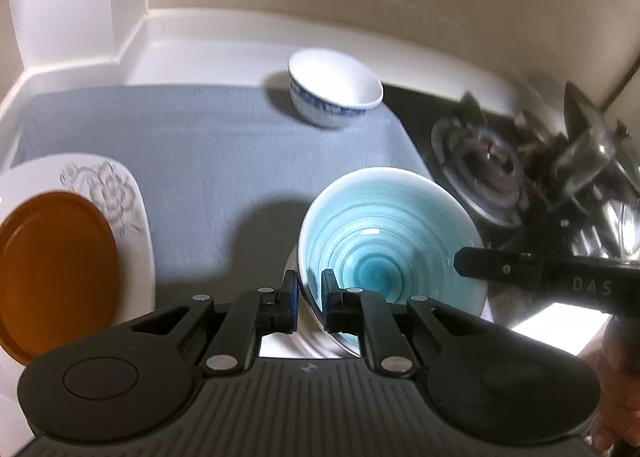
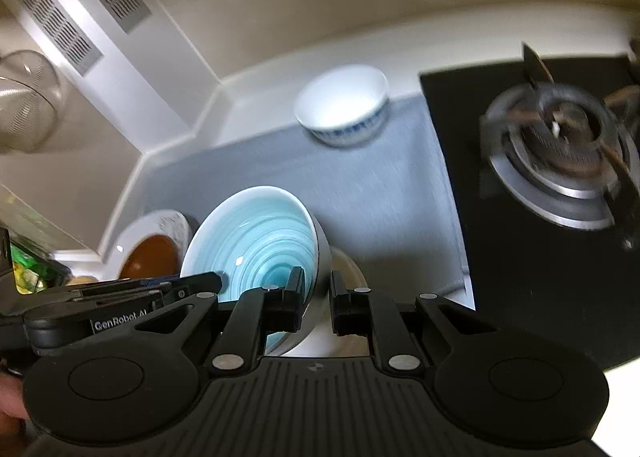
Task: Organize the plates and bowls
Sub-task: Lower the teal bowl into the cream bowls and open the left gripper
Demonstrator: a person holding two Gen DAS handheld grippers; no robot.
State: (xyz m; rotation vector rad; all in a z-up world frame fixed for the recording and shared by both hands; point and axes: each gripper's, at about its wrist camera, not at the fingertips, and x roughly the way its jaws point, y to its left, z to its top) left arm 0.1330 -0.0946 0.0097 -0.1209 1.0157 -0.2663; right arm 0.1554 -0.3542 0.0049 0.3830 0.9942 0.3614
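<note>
A turquoise bowl (image 1: 384, 241) with swirl rings is tilted and lifted above the grey mat (image 1: 200, 157). My left gripper (image 1: 310, 291) is shut on its near rim, one finger inside and one outside. My right gripper (image 2: 316, 291) is shut on the opposite rim of the turquoise bowl (image 2: 256, 241). In the left wrist view the right gripper (image 1: 466, 265) reaches in from the right. A white bowl (image 1: 334, 87) with a blue pattern stands at the mat's far edge. At the left an orange plate (image 1: 56, 273) lies on a white floral plate (image 1: 116, 193).
A gas stove burner (image 2: 556, 153) on black glass borders the mat on the right. A pale dish (image 2: 348, 269) shows under the lifted bowl. A clear glass bowl (image 2: 24, 97) is at the far left. Cream walls close in the counter behind.
</note>
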